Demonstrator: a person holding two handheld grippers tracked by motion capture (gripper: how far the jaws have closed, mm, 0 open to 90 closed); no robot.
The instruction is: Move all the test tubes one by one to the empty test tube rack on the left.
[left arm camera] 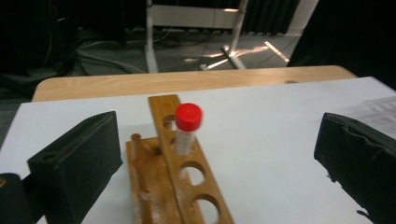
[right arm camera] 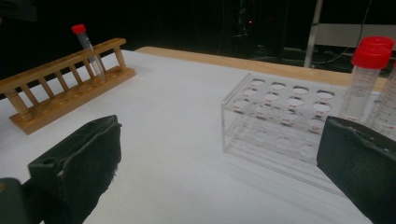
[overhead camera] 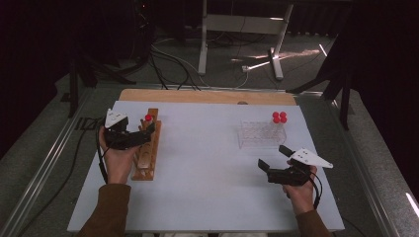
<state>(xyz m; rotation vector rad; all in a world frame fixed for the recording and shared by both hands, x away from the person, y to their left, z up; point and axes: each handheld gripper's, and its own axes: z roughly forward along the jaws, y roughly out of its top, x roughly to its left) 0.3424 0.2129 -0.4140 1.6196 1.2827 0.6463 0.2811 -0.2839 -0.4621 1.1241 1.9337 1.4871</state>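
The left gripper point(left arm camera: 205, 163) stands wide, free of the red-capped tube point(left arm camera: 187, 128) in the wooden rack point(left arm camera: 184, 186); the right gripper point(right arm camera: 219, 168) gapes empty.

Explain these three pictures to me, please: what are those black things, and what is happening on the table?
No robot is here: a person sits at a white table and holds a hand tool with two black jaws in each hand. The high view looks down from above the person. The other two pictures come from small cameras riding on the tools, looking out between their jaws.

The left gripper is at a wooden rack, where one red-capped tube stands in a hole. Its jaws are wide open on either side of the tube and do not touch it.

The right gripper is also open and holds nothing. It points at a clear plastic rack with more red-capped tubes standing at its far end.
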